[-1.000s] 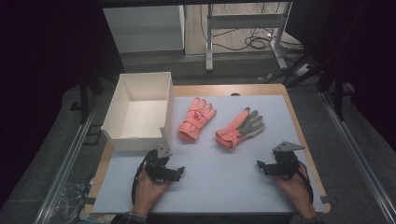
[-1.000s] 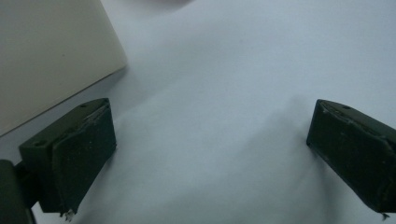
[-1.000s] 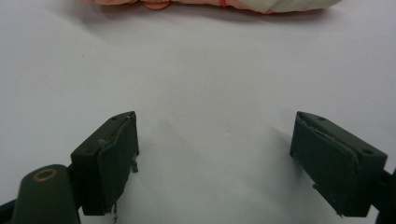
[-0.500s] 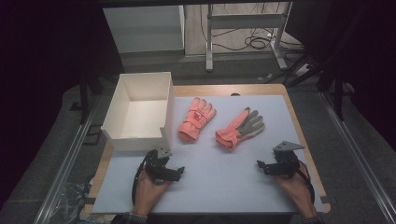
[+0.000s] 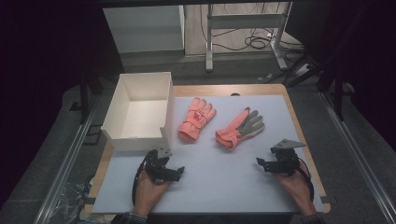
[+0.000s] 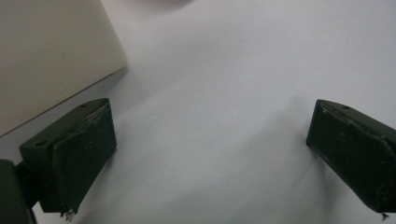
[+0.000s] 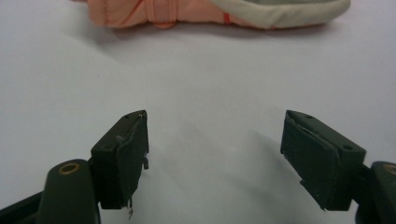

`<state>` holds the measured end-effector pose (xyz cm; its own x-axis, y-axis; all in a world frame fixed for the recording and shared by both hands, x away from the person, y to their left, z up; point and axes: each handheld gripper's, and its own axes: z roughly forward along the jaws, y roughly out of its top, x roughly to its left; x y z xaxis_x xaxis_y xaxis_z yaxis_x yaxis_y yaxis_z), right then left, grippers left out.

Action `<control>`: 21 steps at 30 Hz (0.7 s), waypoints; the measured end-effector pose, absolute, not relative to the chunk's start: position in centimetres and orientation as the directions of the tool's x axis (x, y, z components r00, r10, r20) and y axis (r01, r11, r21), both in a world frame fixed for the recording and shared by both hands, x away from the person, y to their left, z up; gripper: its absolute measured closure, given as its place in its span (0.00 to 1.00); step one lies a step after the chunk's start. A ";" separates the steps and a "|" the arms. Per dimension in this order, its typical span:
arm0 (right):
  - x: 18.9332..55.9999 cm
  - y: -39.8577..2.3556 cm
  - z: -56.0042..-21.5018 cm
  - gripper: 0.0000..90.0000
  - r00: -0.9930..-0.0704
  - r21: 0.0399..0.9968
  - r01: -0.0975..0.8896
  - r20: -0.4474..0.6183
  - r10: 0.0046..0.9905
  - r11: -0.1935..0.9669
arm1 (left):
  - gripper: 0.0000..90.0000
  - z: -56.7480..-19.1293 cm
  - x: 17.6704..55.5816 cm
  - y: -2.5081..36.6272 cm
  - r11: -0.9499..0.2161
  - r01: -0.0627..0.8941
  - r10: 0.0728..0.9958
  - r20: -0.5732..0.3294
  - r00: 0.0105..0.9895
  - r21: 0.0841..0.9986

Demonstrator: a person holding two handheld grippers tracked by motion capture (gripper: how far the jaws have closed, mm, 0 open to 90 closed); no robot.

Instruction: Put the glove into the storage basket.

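Nothing has shifted — gloves, box and both tools lie as before.

The high view looks down over my whole white table mat (image 5: 210,182). My gripper views skim it close; the right shares the grey-palmed orange glove (image 7: 233,11).

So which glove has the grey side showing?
The glove nearer the right tongs: that right-hand glove shows grey on its palm and fingers. The other glove, beside the white box, looks all orange.
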<state>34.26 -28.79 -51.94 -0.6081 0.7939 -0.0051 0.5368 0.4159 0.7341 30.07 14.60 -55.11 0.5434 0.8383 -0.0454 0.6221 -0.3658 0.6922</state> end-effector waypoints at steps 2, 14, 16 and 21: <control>34.3 -28.7 -51.8 0.29 -0.610 0.733 0.536 -0.006 0.792 0.418 | 0.01 -55.1 30.1 14.6 -0.366 0.622 0.838 -0.046 0.543 0.692; 36.4 -27.2 -49.9 0.39 -0.635 0.747 0.532 0.041 0.772 0.398 | 0.01 -55.1 30.1 14.6 -0.365 0.623 0.839 -0.046 0.543 0.692; 37.0 -26.7 -49.6 0.39 -0.637 0.748 0.534 0.050 0.769 0.394 | 0.01 -55.1 30.1 14.6 -0.365 0.623 0.839 -0.046 0.543 0.692; 37.7 -25.9 -49.2 0.42 -0.643 0.751 0.532 0.058 0.764 0.391 | 0.01 -55.1 30.1 14.6 -0.366 0.623 0.838 -0.046 0.543 0.692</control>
<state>37.71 -25.95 -49.16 -0.6429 0.7637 0.0581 0.5321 0.3907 0.7511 30.06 14.60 -55.11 0.5431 0.8384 -0.0457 0.6227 -0.3656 0.6918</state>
